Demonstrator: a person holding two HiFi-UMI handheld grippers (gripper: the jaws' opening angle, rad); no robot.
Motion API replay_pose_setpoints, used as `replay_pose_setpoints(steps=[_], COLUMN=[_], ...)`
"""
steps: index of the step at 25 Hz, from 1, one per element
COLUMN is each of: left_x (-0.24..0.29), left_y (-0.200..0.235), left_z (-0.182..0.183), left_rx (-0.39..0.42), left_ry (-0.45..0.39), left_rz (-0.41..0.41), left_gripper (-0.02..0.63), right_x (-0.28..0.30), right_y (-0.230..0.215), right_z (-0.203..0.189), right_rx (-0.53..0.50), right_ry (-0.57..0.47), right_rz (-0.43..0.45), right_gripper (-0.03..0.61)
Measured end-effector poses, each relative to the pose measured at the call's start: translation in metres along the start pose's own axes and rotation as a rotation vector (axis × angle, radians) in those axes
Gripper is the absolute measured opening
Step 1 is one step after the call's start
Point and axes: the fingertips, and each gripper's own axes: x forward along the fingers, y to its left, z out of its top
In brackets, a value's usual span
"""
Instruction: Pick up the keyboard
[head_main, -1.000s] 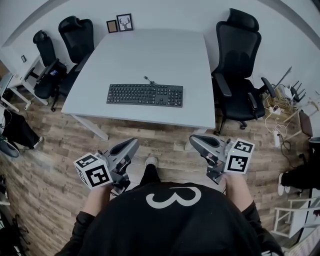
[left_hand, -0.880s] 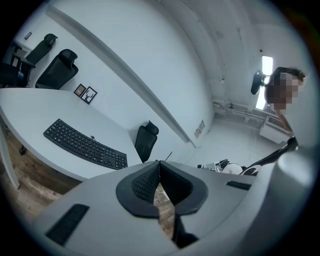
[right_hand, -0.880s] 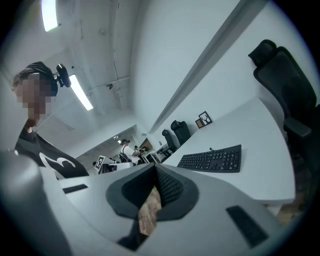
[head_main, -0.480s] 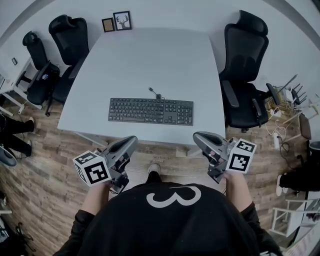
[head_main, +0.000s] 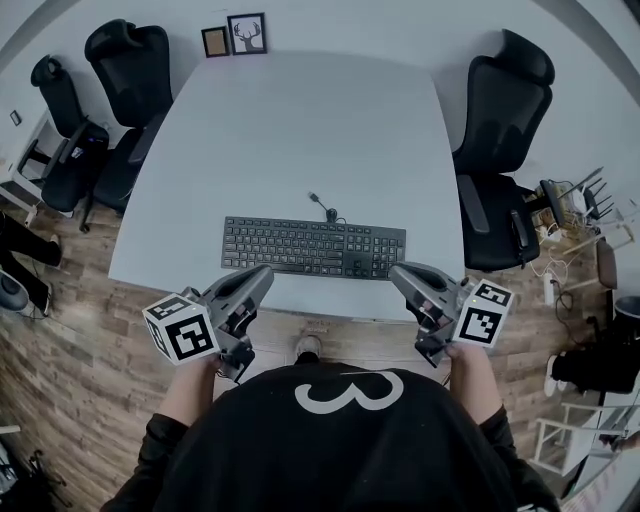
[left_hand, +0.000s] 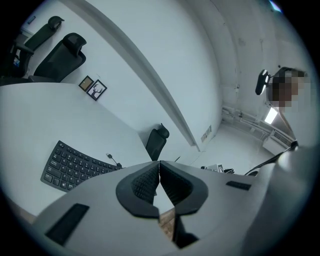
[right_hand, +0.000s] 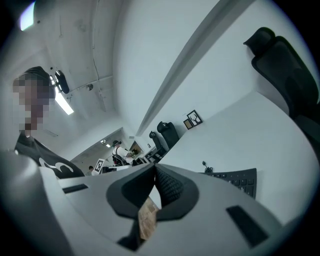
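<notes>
keyboard (head_main: 314, 248) | ahead, between left claw (head_main: 262, 277) and right claw (head_main: 399, 273) | untouched

The bench (head_main: 300, 130) is smooth, matt and pale grey. The keyboard (head_main: 313, 248) is matt black plastic. The floor (head_main: 70, 340) looks like grained wood planks. My left hand-held gripper (left_hand: 159, 162) and right hand-held gripper (right_hand: 154, 167) have smooth grey plastic shells and ribbed black pads (left_hand: 145, 182).

A pale grey, rectangular tabletop (head_main: 300, 130) fills the middle of the head view. A black full-size keyboard (head_main: 313, 247) lies flat near its front edge, long side parallel to that edge. Its short black cable (head_main: 322, 205) curls on the surface just behind it. At the far left corner stand a small brown frame (head_main: 215, 42) and a black frame (head_main: 247, 33), side by side.
</notes>
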Motion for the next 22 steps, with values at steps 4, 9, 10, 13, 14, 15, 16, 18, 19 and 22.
replay_pose_setpoints(steps=[4,9,10,13,14,15,16,18,19,22], left_x=[0.005,0.011,0.013,0.015,0.016,0.016,0.016,0.015,0.015,0.013], left_y=[0.021,0.047,0.052,0.065,0.07,0.075,0.08,0.09,0.094,0.106], left_z=[0.011,0.021,0.022,0.021,0.021,0.021,0.021,0.02,0.02,0.02], left_rx=[0.0,0.0,-0.001,-0.007,-0.006,-0.004,-0.001,0.001,0.001,-0.004], left_ry=[0.015,0.044,0.047,0.058,0.065,0.071,0.077,0.087,0.094,0.108], left_rz=[-0.009,0.013,0.018,0.019,0.021,0.028,0.037,0.053,0.059,0.08], left_gripper=[0.014,0.014,0.014,0.014,0.015,0.015,0.015,0.015,0.015,0.017], right_x=[0.019,0.037,0.039,0.045,0.047,0.049,0.051,0.054,0.054,0.052], right_y=[-0.009,-0.026,-0.03,-0.039,-0.042,-0.044,-0.046,-0.052,-0.055,-0.068], right_z=[0.006,0.008,0.008,0.005,0.003,0.002,0.0,-0.003,-0.005,-0.01], right_rx=[0.005,0.024,0.029,0.046,0.052,0.058,0.062,0.067,0.069,0.071], right_ry=[-0.003,0.0,0.0,0.003,0.003,0.002,0.001,0.009,0.018,0.041], right_rz=[-0.008,-0.021,-0.024,-0.028,-0.027,-0.025,-0.026,-0.037,-0.049,-0.093], right_gripper=[0.009,0.009,0.009,0.009,0.009,0.009,0.009,0.01,0.011,0.011])
